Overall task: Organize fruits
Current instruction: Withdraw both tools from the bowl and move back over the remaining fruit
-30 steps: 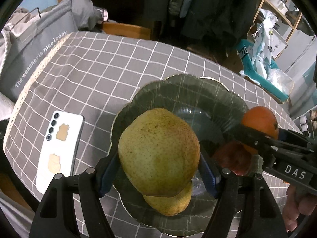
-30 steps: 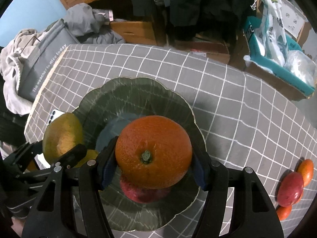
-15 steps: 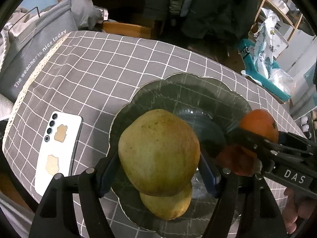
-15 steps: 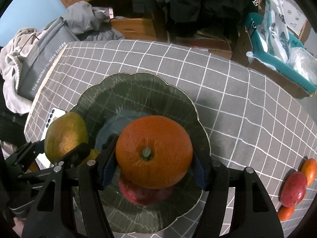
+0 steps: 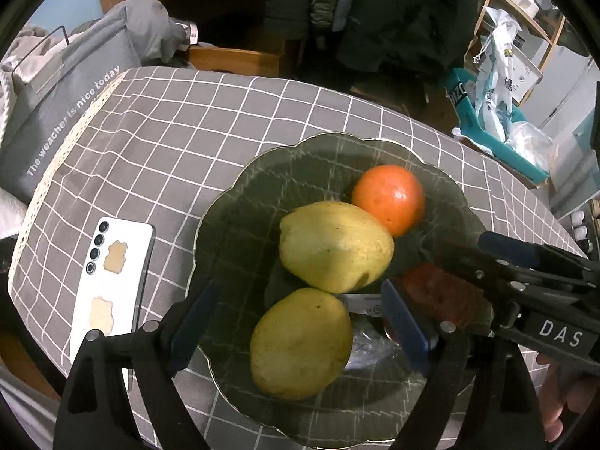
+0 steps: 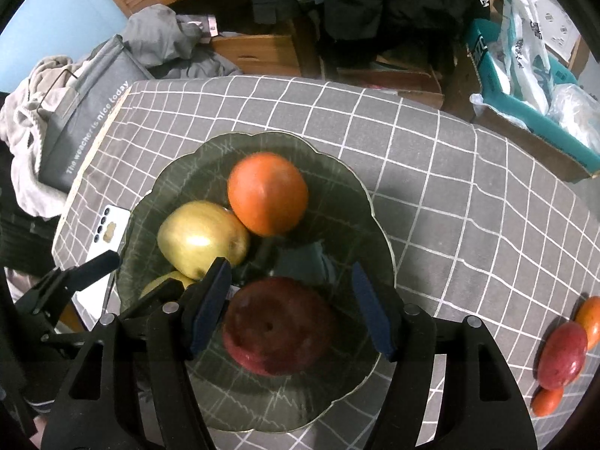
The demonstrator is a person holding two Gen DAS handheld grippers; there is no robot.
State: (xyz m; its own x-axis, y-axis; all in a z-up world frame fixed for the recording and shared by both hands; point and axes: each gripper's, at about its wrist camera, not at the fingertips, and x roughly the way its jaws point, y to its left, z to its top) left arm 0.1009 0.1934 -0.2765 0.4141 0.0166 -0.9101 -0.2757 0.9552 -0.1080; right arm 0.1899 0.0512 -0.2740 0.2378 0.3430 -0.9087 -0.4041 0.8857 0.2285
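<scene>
Grey checked cloth covered the tabletop [image 5: 232, 120], with a cluttered room behind: a wooden cabinet, hanging dark coats, and a teal box holding plastic bags.

Change since 0.5 s before: both tools had let go of their loads. Left tool [image 5: 300, 322] had been clamped on a pear; its jaws now stood wide apart and empty, and that pear [image 5: 335, 245] lay in the dark scalloped glass plate [image 5: 232, 202], touching a second pear [image 5: 300, 341] nearer the camera. Right tool [image 6: 290, 302] had been clamped on the orange; its jaws were likewise spread and held nothing, and the orange [image 6: 267, 193] rested toward the plate's far side, against the upper pear. A red apple [image 6: 277, 326] sat in the plate directly below the right tool's open jaws, not gripped.

Judgement: two placements completed at once; plate now held four fruits. Three more fruits, namely a red one [image 6: 562, 352] and two small orange ones [image 6: 589, 320], lay together on the cloth at the right edge of the right wrist view, well apart from the plate. These likely remained to be collected.

Writing legible: "The weacher is nice today" on the grey bag [image 5: 75, 101] beside the tabletop; "DAS" on the right tool's body in the left wrist view. A white phone [image 5: 112, 281] lay just beside the plate, with two tan stickers; no brand readable.
</scene>
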